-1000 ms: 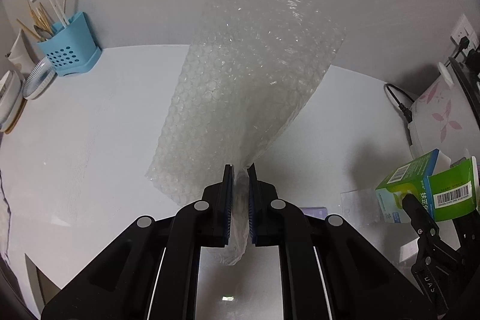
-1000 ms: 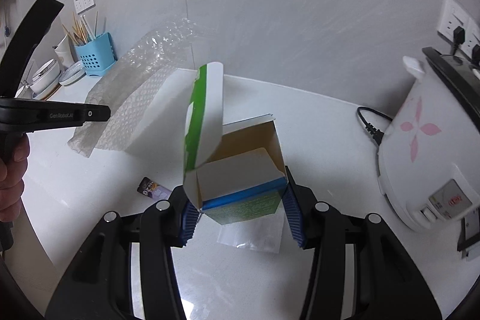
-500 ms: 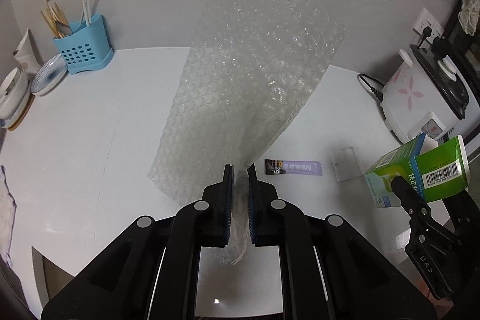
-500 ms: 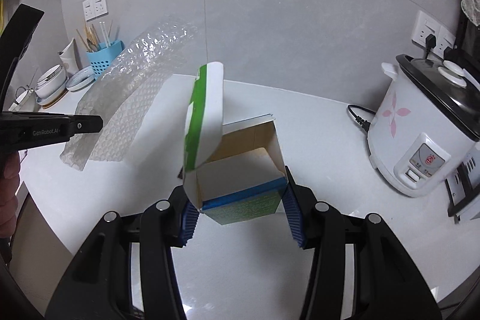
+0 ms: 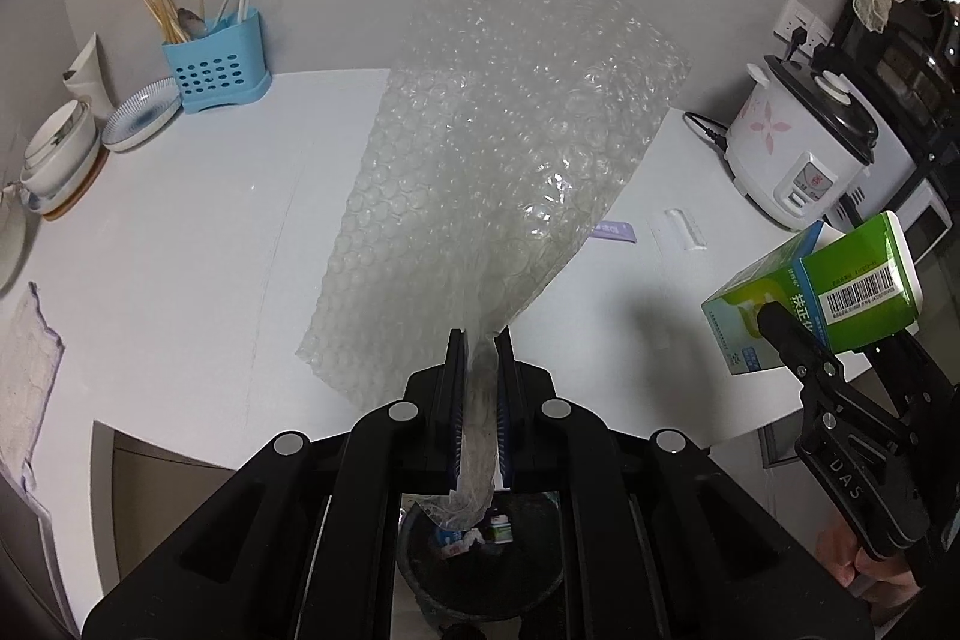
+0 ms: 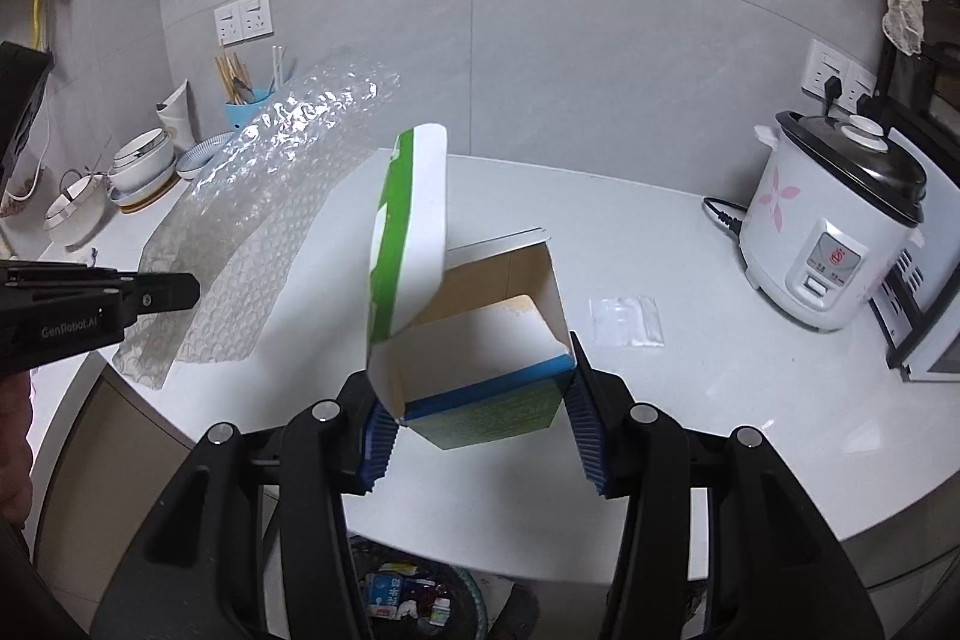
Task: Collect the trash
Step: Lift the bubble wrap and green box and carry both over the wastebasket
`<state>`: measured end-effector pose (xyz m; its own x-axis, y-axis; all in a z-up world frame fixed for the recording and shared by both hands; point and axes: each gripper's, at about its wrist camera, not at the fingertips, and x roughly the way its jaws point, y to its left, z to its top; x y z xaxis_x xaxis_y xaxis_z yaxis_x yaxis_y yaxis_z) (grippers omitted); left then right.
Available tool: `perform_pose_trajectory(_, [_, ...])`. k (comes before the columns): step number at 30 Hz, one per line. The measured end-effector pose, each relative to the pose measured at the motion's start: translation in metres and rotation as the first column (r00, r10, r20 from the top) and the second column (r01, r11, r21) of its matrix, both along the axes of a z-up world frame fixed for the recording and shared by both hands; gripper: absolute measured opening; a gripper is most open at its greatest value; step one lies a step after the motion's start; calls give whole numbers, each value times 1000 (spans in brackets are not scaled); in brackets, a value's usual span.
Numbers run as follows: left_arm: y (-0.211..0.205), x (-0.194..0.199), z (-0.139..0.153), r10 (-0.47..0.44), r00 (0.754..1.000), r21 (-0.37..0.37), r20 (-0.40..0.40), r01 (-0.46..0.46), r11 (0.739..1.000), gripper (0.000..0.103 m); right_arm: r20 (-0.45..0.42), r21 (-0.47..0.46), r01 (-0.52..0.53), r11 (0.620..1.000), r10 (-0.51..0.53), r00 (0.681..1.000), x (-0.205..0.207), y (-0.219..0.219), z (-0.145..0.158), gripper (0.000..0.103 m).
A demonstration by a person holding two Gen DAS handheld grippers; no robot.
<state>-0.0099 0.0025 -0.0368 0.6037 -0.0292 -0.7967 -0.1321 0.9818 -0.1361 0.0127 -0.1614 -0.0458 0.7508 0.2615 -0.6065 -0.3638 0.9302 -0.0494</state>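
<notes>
— Below the near bench [image 6: 750, 436] edge: dark trash bin [image 5: 480, 574], cartons and scraps inside.
— Directly above that bin?
— Left hand-held gripper [image 5: 479, 340], clamped tight on a gathered corner of bubble wrap [image 5: 498, 172]; sheet fanned up and away over the bench, tail dangling toward the bin.
— And to the right?
— Right hand-held gripper [image 6: 480, 394], pads pressed on both sides of an opened green-and-white carton [image 6: 480, 340], flap tilted up, carton lifted clear of the bench.
— Farther out, on the bench?
— Small clear plastic bag [image 6: 627, 319] lying flat; just left of it, a purple wrapper [image 5: 615, 232], partly hidden behind the bubble wrap.
— Far right?
— White rice cooker [image 6: 834, 244], black lid, plugged into the wall.
— Far left?
— Stacked bowls [image 5: 60, 147], patterned plate, blue utensil holder [image 5: 216, 63] against the wall.
</notes>
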Motion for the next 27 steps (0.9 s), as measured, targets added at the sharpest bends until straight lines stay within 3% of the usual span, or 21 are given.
perform_pose_trajectory(7, [4,-51,-13,-25,1000,-6,-8,25,1000,8,-12,-1,11,1000,-11,1000,-48,6,-11,47])
perform_pose_trajectory(16, [-6,-113,-51,-100,993,-30,-62,98,995,8,-69,-4,10,1000,-10,998,-92,11,-42,47])
perform_pose_trajectory(27, [-7,-150,-114,-124,981,-40,-149,120,992,8,-163,-31,-6,1000,1,987,-124,23,-94,47])
